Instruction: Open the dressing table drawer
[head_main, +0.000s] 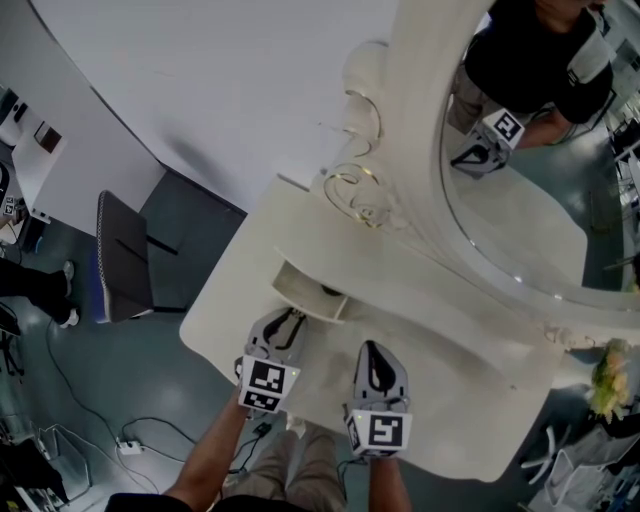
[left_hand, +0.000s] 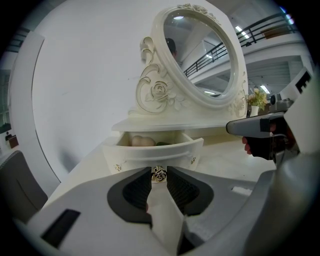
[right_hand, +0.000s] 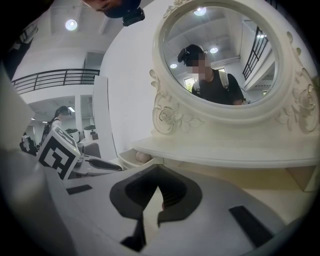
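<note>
The drawer (head_main: 308, 290) of the white table (head_main: 450, 400) is pulled partway out from under the little shelf (left_hand: 165, 124) below the oval mirror (head_main: 530, 230). It sits towards the table's left side, and a couple of pale rounded things (left_hand: 142, 141) show inside it. The left tool (left_hand: 159, 176) has its jaws a narrow way apart, closed on the small knob (left_hand: 159, 173) at the middle of the drawer front. The right tool (right_hand: 159, 172) hovers over the tabletop just to the right of it, jaws pressed together at the tips with nothing between them.
</note>
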